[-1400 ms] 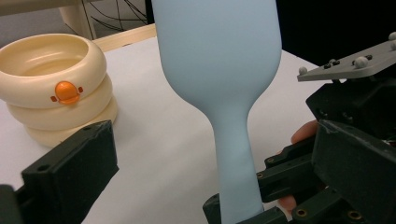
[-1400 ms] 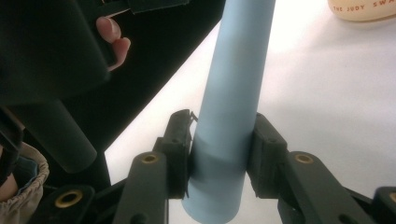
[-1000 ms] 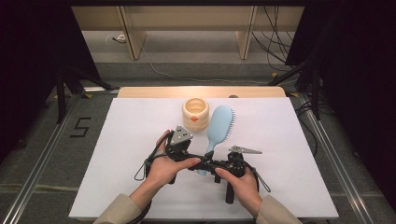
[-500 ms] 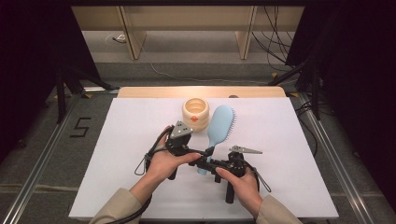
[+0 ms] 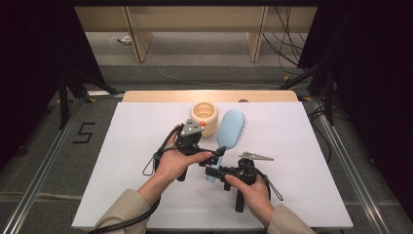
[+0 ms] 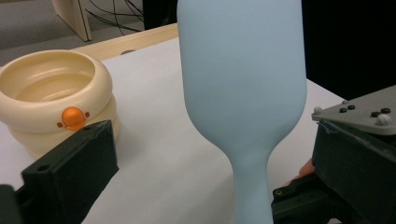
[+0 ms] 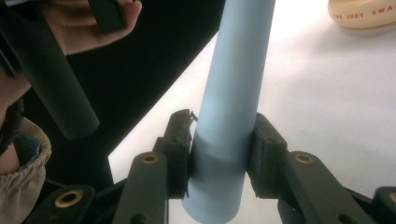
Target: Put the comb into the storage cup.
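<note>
A light blue hairbrush lies lengthwise in the middle of the white table, bristles turned to the right. My right gripper is shut on the end of its handle; in the right gripper view both jaws of this gripper press the handle. My left gripper is open, reaching in from the left at the brush's neck. In the left gripper view the brush's smooth back stands between my left gripper's spread jaws. Whether the brush touches the table I cannot tell.
A cream double-ringed bowl with an orange dot stands just left of the brush head, close behind my left gripper. The bowl carries printed lettering. A wooden strip borders the table's far edge.
My left gripper has edged a little forward and right, closer to the brush's neck. The right gripper and the brush have hardly moved.
</note>
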